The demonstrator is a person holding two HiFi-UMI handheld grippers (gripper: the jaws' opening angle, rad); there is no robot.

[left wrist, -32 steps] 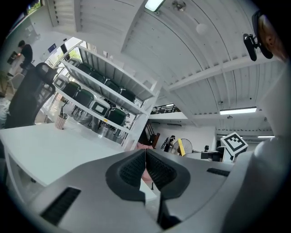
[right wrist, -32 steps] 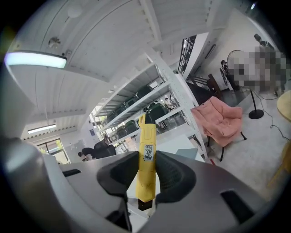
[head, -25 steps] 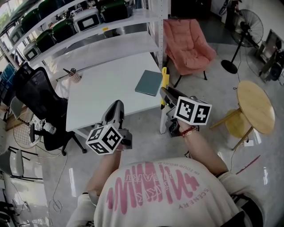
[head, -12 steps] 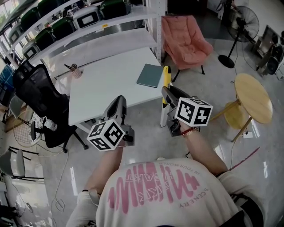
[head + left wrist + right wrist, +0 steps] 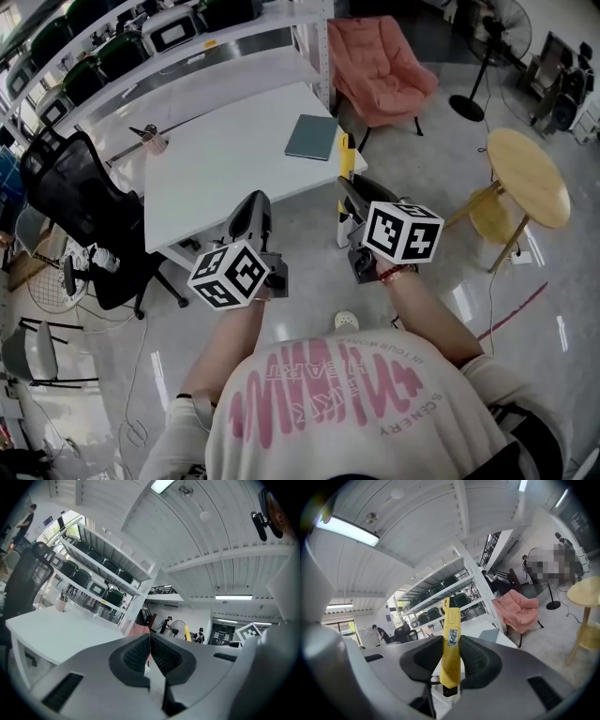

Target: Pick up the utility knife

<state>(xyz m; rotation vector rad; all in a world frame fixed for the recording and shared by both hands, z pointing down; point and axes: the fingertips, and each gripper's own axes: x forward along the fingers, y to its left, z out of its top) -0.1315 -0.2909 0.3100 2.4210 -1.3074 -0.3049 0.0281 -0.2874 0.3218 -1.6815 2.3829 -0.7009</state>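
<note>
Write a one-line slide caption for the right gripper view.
Right gripper clamped on a yellow utility knife; shelving and pink chair behind.

An open office-workshop: a white desk [image 5: 225, 159] stands ahead of the left tool [image 5: 255, 200], steel shelves [image 5: 246, 37] of equipment cases [image 5: 174, 29] beyond it, an office chair [image 5: 80, 202] to its left; right of the right tool [image 5: 345, 186], an armchair [image 5: 380, 70], fan [image 5: 483, 37] and round table [image 5: 527, 178].

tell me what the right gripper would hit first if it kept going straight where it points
Likely the white table: the right gripper, shut on the yellow utility knife, aims at its corner by the teal notebook. The knife tip would land first; depth is unclear.
</note>
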